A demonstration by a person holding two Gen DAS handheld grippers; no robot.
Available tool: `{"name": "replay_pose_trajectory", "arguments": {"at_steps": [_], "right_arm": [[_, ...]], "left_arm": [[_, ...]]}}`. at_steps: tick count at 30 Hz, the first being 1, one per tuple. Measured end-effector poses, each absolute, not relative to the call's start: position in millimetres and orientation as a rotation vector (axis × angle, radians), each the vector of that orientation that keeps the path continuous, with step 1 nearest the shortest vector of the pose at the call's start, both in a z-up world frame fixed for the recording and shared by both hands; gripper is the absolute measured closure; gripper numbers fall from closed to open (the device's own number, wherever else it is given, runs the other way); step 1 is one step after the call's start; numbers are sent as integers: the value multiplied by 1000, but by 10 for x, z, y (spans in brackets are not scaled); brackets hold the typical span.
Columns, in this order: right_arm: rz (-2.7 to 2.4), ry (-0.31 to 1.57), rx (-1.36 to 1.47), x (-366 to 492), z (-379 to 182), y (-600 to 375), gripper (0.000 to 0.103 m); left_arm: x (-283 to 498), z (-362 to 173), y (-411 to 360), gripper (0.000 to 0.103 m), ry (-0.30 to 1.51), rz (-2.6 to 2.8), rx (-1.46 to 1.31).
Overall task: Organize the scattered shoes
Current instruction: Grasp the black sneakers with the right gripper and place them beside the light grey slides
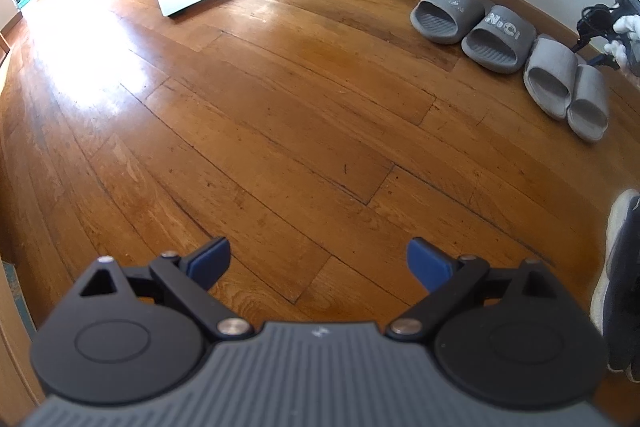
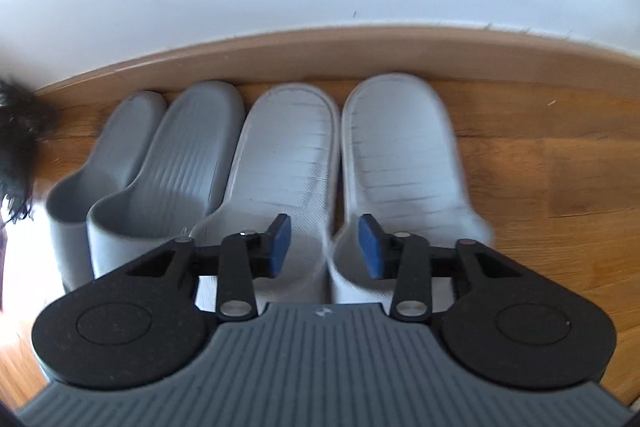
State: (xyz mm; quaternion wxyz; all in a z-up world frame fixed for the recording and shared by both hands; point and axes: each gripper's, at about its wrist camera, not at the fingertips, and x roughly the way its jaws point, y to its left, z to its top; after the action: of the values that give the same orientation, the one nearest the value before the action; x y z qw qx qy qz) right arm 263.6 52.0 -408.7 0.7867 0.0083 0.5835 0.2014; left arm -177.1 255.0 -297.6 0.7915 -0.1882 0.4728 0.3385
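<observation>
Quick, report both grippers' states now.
Left gripper: open, holding nothing, over bare floor.
Right gripper: open, holding nothing, above the light grey slippers.

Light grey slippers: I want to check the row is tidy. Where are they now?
In the right wrist view, the light grey slippers sit side by side against the baseboard, right of the dark grey slippers.

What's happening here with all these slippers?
Someone with a gripper in each hand is tidying shoes. Four slippers sit in a row by the wall: a dark grey pair and a light grey pair. The right gripper hangs open over the light pair; the left gripper is open above bare floor.
</observation>
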Motion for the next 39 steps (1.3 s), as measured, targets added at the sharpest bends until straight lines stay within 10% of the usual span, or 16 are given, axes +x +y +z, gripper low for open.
{"name": "replay_pose_trajectory", "arguments": {"at_steps": [9, 18, 32, 33, 34, 39], "right_arm": [[519, 1314, -227, 1448, -3141, -1450, 19], [344, 1400, 72, 732, -3112, -2823, 19], [499, 1357, -114, 596, -3898, -1623, 27], [478, 1348, -149, 614, -3992, -1579, 38], [427, 1336, -198, 655, -4145, -1522, 71], [351, 1308, -159, 859, -4118, -1441, 83]], "left_arm": [[-1432, -2709, 2145, 7, 902, 549, -333], [-1036, -2393, 1077, 7, 851, 200, -244], [-904, -2328, 733, 7, 874, 126, -188], [-884, -2336, 724, 7, 879, 125, -183], [-833, -2357, 723, 7, 892, 122, -176], [-568, -2319, 756, 7, 896, 109, -166]]}}
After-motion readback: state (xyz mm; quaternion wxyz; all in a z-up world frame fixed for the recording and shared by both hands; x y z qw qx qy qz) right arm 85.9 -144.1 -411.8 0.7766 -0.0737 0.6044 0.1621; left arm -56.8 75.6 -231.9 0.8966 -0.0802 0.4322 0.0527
